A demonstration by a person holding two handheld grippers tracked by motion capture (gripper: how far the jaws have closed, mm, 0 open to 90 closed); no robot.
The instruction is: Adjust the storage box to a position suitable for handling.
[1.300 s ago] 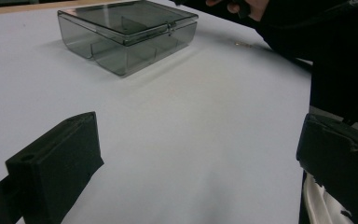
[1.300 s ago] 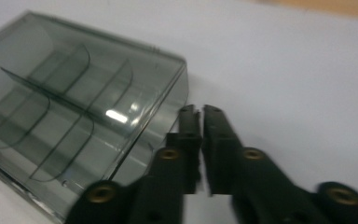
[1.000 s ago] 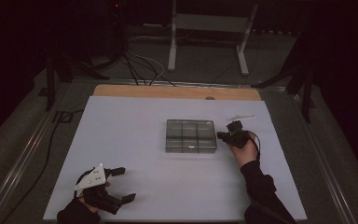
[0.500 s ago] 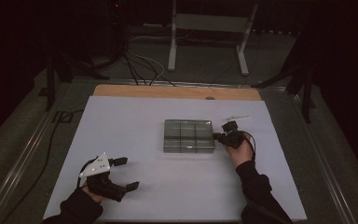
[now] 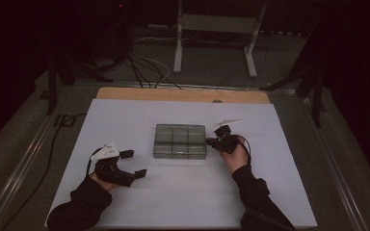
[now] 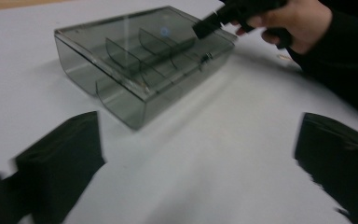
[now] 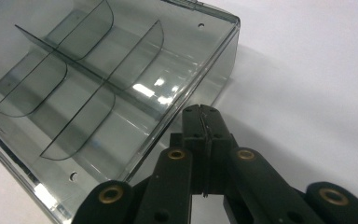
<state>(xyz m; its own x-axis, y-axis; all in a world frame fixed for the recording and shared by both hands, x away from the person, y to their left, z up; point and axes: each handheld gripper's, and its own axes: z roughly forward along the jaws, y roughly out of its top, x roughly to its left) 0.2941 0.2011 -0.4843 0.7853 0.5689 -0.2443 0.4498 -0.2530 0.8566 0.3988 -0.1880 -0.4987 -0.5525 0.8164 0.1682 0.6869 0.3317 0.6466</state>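
With the right gripper (image 7: 200,122) closed empty at the edge of the clear box (image 5: 180,141) mid-bench and the left gripper (image 5: 135,163) open nearby, a nudge could slide it — light plastic on smooth paper.

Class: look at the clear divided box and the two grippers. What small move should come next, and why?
Probably bring the left gripper up to the near-left side of the clear divided box to steady it. Its jaws stand open and well short of the box, while the right gripper, jaws shut and empty, already sits at the box's right edge.
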